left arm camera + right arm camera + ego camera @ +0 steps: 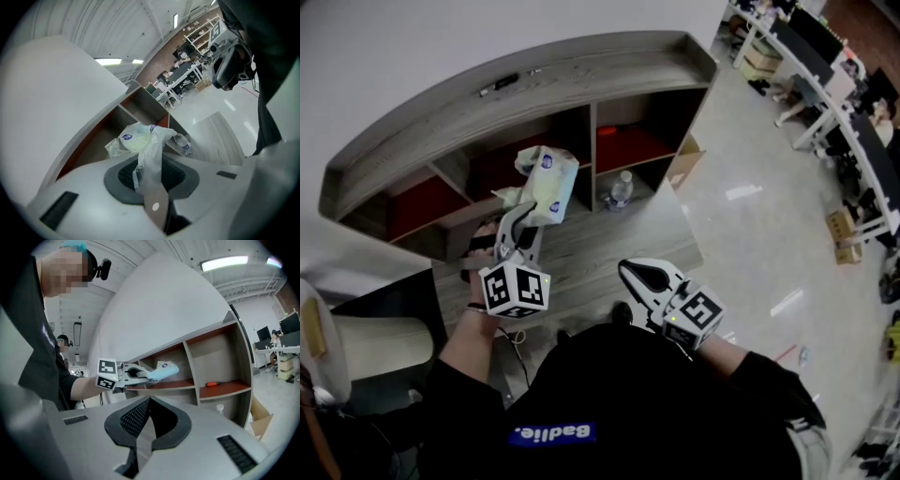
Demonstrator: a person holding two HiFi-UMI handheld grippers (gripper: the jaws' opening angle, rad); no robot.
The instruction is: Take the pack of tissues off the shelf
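plastic-wrapped pack of tissues (549, 184) juts past the left claw (523, 217) clamped on it (right claw (630, 273) closed).

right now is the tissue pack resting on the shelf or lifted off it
Lifted off: the left tongs pinch the tissue pack by its wrapper, clear above the red shelf board.

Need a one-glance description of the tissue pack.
Find the curved wooden shelf unit against the white wall. In front of its middle bays, the left gripper pinches the pack of tissues: soft, pale green plastic wrap, unlike the clear water bottle nearby.
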